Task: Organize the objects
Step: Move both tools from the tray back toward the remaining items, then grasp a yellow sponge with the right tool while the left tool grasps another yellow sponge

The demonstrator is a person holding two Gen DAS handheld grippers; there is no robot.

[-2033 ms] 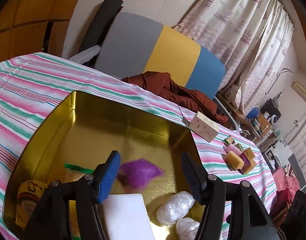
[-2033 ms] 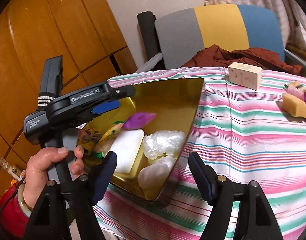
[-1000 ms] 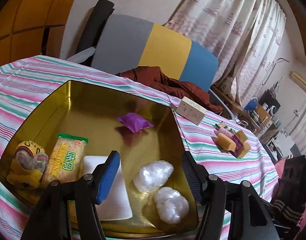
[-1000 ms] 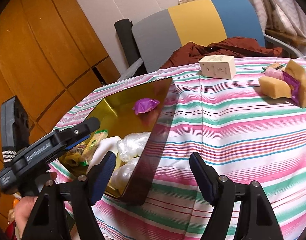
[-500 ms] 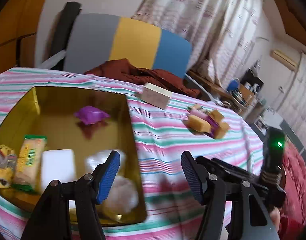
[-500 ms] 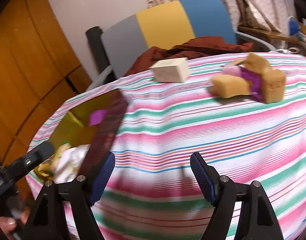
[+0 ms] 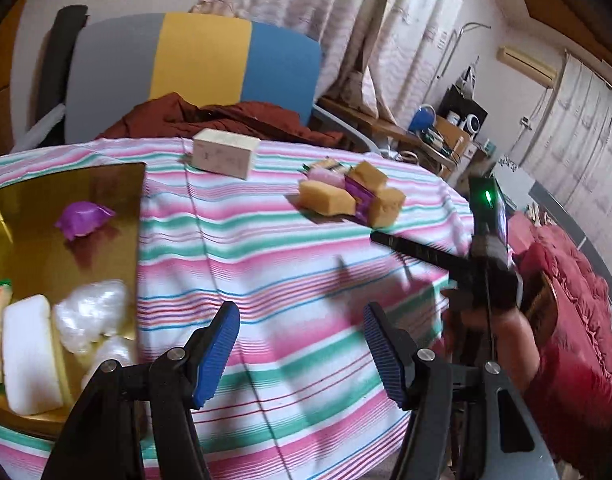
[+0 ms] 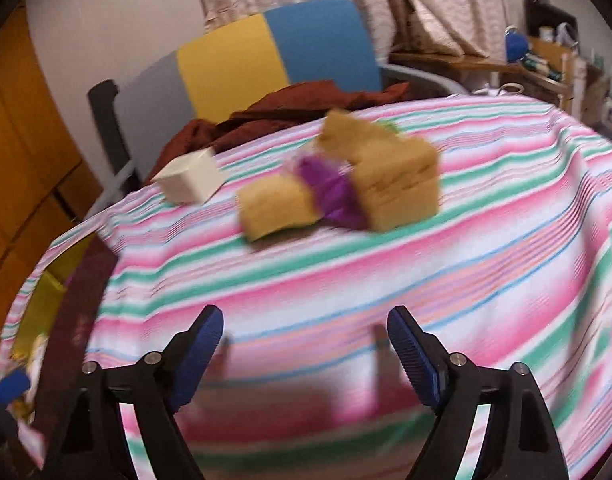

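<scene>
over striped cloth [image 8: 485, 216]: right claw [image 8: 304, 344] opening, empty; sponges [image 8: 337, 184] ahead.

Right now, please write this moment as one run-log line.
left gripper: jaws open, empty | right gripper: jaws opening, empty | gold tray: holds items | sponge pile: on tablecloth, untouched
</scene>
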